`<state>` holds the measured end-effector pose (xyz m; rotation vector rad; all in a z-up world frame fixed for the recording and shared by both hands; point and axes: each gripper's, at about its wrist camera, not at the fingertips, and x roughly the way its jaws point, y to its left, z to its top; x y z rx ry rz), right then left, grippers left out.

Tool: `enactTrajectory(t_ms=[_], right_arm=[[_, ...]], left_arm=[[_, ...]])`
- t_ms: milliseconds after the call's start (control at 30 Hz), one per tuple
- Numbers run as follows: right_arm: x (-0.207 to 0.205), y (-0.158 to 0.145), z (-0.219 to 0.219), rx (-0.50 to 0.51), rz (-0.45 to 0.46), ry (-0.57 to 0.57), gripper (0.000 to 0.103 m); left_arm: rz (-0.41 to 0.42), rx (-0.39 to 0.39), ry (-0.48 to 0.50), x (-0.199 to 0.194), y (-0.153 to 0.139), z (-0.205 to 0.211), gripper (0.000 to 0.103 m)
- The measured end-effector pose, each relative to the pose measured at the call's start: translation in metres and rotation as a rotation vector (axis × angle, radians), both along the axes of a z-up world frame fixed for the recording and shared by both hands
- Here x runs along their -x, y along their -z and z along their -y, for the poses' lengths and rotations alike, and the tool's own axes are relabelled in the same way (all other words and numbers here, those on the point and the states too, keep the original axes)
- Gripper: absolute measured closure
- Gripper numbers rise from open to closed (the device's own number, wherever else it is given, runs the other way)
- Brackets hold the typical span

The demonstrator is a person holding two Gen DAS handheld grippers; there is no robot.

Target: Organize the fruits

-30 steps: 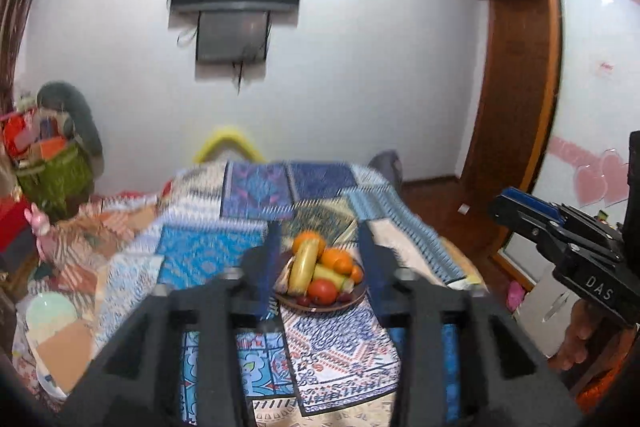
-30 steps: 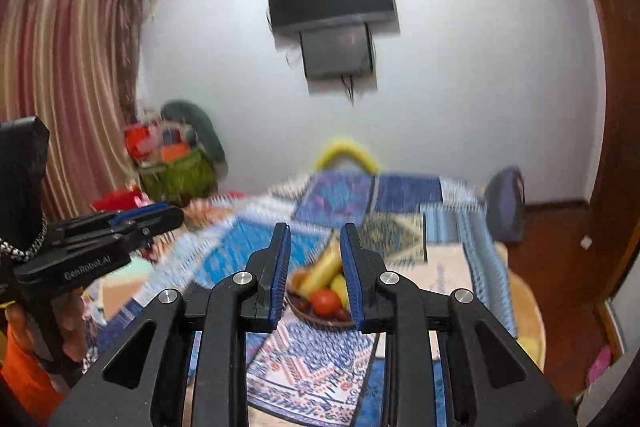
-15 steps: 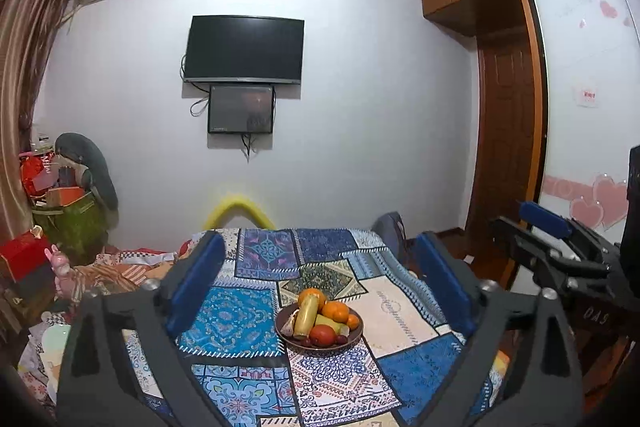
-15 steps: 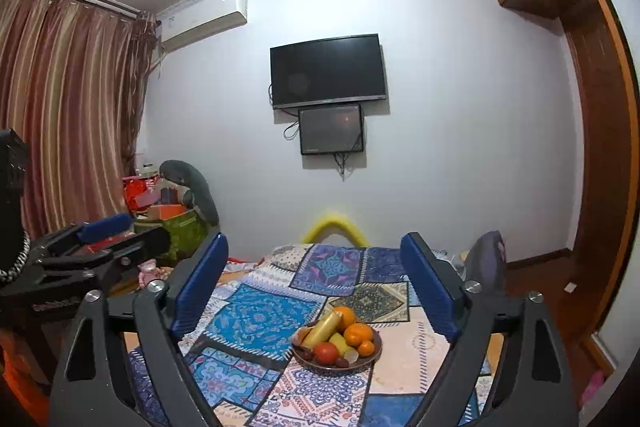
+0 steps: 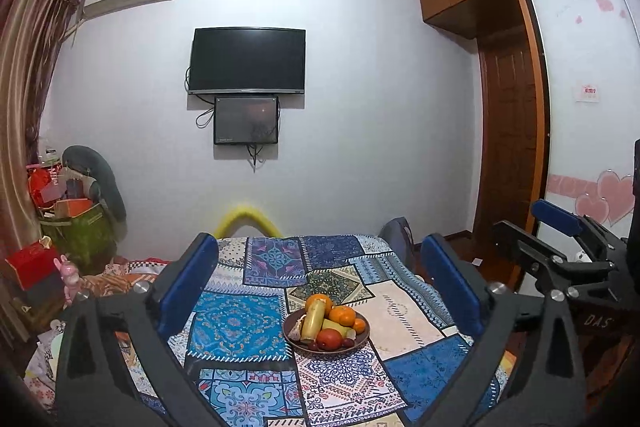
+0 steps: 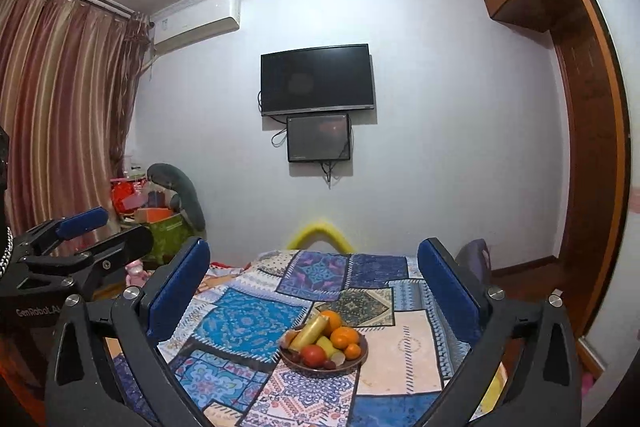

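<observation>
A dark round bowl (image 5: pixel 356 343) (image 6: pixel 356 361) stands in the middle of a patchwork-covered table (image 5: pixel 240 323) (image 6: pixel 244 323). It holds a yellow banana (image 5: pixel 313 319) (image 6: pixel 310 331), oranges (image 5: pixel 344 315) (image 6: pixel 345 337), a red apple (image 5: pixel 329 339) (image 6: pixel 313 355) and other small fruit. My left gripper (image 5: pixel 320 279) is open and empty, raised well short of the bowl. My right gripper (image 6: pixel 314 277) is open and empty too, equally far back. Each gripper shows at the edge of the other's view.
A television (image 5: pixel 247 61) and a smaller screen hang on the far wall. Bags and boxes (image 5: pixel 76 223) pile up at the left by a curtain. A wooden door and wardrobe (image 5: pixel 516 155) stand at the right. A chair back (image 6: pixel 476 259) shows at the table's far right.
Both grippers have opened wide from nearly shut. Both have risen and tilted up, so the bowl now sits lower and farther in each view.
</observation>
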<state>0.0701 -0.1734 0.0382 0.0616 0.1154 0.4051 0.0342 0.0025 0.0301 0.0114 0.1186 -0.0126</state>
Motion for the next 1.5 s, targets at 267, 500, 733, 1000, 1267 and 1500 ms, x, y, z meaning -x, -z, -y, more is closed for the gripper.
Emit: enactTrajectory(t_ms=[267, 500, 733, 1000, 1267, 1500], right_arm=[[0.001, -0.001, -0.001, 0.014, -0.003, 0.01, 0.0], [0.0, -0.002, 0.002, 0.015, -0.009, 0.021, 0.0], [0.0, -0.002, 0.004, 0.02, -0.015, 0.024, 0.0], [0.0, -0.004, 0.004, 0.021, -0.014, 0.027, 0.0], [0.002, -0.005, 0.004, 0.017, -0.009, 0.034, 0.0], [0.003, -0.005, 0.004, 0.015, -0.008, 0.036, 0.0]], left_arm=[[0.001, -0.002, -0.012, -0.002, 0.001, 0.001, 0.0], [0.001, 0.002, -0.019, -0.004, 0.003, 0.002, 0.0], [-0.001, 0.002, -0.022, -0.007, 0.004, 0.002, 0.0], [-0.001, 0.003, -0.022, -0.009, 0.004, 0.002, 0.0], [0.0, 0.008, -0.017, -0.009, 0.003, 0.002, 0.0], [0.002, 0.012, -0.017, -0.008, 0.004, 0.0, 0.0]])
